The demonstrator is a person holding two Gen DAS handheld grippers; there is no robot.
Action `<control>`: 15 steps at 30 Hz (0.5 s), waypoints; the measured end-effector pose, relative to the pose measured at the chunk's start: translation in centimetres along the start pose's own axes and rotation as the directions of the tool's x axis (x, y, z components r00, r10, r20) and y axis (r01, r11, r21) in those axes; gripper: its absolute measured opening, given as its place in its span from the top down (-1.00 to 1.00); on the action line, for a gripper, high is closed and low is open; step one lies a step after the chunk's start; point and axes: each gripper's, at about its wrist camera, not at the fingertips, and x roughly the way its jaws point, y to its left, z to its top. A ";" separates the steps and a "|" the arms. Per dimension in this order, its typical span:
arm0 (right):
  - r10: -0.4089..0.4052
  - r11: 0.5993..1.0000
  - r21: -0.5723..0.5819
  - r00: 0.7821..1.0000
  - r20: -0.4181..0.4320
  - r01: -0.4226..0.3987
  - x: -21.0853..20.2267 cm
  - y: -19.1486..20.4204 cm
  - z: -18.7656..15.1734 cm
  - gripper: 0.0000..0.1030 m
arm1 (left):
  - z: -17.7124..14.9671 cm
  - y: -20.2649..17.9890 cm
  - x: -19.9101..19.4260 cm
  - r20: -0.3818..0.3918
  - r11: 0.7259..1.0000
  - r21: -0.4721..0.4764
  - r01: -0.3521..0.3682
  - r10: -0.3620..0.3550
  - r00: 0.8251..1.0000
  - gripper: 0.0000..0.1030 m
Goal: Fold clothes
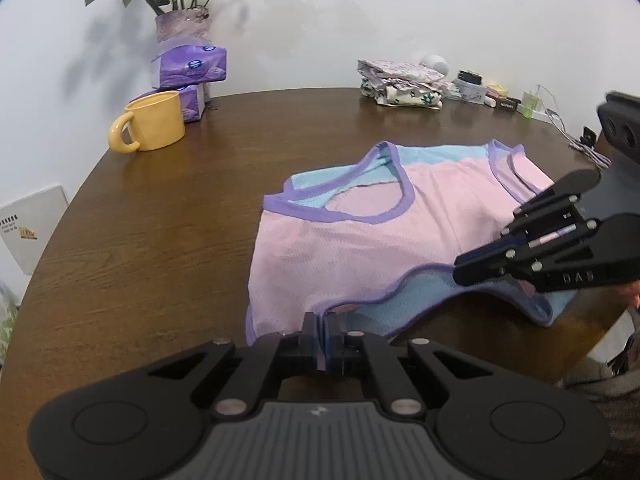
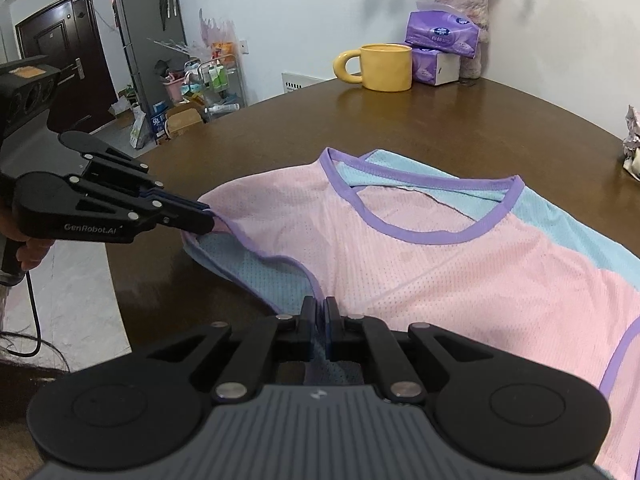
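Both my left gripper (image 1: 323,322) and right gripper (image 2: 322,306) pinch the shirt (image 1: 360,240) hem; pulling unevenly could slip thin cloth out.

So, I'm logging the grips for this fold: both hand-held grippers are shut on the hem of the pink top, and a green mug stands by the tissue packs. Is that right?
Not quite: the mug is yellow, not green, as the right wrist view shows. The rest holds: the left hand-held gripper and the right hand-held gripper are each shut on the hem of the pink top, and the mug stands by the tissue packs.
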 end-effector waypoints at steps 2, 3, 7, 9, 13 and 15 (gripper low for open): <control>0.000 1.000 0.005 1.000 -0.005 0.000 0.0 0.1 -0.3 0.92 | -0.4 -0.2 -0.2 0.004 1.000 0.016 0.003 -0.003 1.000 0.95; 0.000 1.000 0.006 1.000 -0.004 0.000 0.0 0.1 -0.4 0.92 | -0.6 -0.3 -0.3 0.006 1.000 0.023 0.002 -0.002 1.000 0.95; 0.000 1.000 0.009 1.000 -0.002 0.001 0.0 0.2 -0.6 0.92 | -1.1 -0.5 -0.5 0.007 0.998 0.057 0.002 -0.003 1.000 0.95; 0.000 1.000 0.010 1.000 -0.001 0.000 -0.1 0.1 -0.6 0.92 | -1.3 -0.7 -0.6 0.004 0.997 0.081 0.002 -0.003 1.000 0.95; 0.003 1.000 0.014 1.000 0.000 -0.003 0.0 -0.2 -0.5 0.91 | -1.6 -1.1 -0.8 0.007 0.993 0.121 0.006 -0.007 1.000 0.90; 0.004 1.000 0.018 1.000 0.001 -0.004 -0.1 -0.3 -0.6 0.90 | -1.6 -0.9 -1.2 0.008 0.993 0.111 0.036 -0.037 0.999 0.81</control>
